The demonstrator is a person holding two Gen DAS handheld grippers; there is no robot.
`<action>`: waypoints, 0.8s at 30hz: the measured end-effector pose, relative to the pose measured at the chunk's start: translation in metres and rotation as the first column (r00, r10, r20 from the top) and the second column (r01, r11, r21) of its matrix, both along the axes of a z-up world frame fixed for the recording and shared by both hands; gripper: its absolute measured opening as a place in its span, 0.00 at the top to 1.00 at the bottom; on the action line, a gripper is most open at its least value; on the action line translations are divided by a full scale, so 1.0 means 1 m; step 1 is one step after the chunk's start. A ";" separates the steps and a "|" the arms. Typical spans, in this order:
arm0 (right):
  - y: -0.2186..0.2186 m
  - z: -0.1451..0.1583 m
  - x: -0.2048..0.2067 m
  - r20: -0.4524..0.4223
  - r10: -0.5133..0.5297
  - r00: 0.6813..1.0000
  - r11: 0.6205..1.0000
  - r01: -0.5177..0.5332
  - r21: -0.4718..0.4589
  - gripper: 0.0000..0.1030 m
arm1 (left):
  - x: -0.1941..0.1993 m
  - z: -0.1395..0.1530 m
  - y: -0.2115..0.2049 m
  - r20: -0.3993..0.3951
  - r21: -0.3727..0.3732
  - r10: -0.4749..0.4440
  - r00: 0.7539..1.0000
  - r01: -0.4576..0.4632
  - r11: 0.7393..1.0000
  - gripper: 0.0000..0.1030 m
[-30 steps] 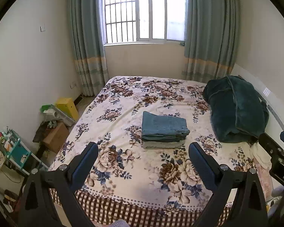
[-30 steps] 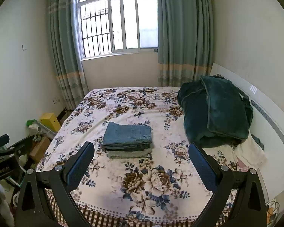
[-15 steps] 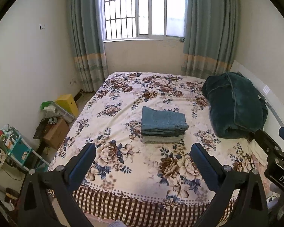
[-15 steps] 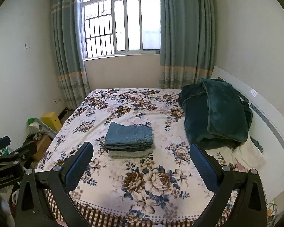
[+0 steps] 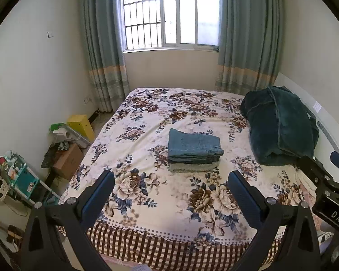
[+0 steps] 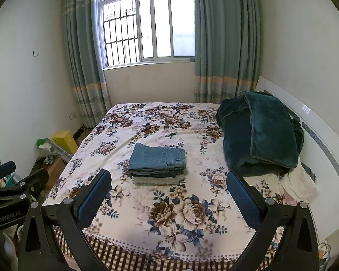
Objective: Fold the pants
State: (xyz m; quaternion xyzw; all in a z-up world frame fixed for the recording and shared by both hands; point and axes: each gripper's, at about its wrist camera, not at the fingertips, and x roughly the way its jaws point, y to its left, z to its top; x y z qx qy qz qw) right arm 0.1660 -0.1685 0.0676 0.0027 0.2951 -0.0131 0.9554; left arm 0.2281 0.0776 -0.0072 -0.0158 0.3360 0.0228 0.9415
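Folded blue jeans (image 5: 193, 145) lie on top of a folded grey garment (image 5: 193, 167) in the middle of a floral bed (image 5: 146, 203). The same stack of jeans (image 6: 158, 159) shows in the right wrist view on the bed (image 6: 146, 214). My left gripper (image 5: 170, 194) is open and empty, held back above the foot of the bed, well short of the stack. My right gripper (image 6: 169, 192) is open and empty, also held back from the stack. The right gripper's body (image 5: 327, 194) shows at the right edge of the left view, and the left gripper's body (image 6: 11, 194) at the left edge of the right view.
A dark green blanket (image 5: 280, 126) is heaped at the bed's right side by the white headboard (image 6: 316, 135). White cloth (image 6: 298, 183) lies near it. A yellow box (image 5: 81, 126), a cardboard box (image 5: 68, 160) and clutter stand on the floor at the left.
Both grippers have drawn back from the bed and risen a little; the stack looks smaller and farther. The jeans have not moved. Both grippers stay open.
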 end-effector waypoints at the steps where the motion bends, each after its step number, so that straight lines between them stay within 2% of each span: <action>1: 0.000 0.000 -0.001 0.000 0.001 1.000 1.000 -0.001 0.005 0.00 | 0.000 0.001 -0.001 0.000 0.002 0.001 1.000 -0.001 1.000 0.00; 24: -0.004 -0.005 -0.001 -0.029 0.012 1.000 1.000 -0.012 0.010 0.00 | 0.001 0.000 0.001 -0.002 0.004 0.006 1.000 -0.006 1.000 0.00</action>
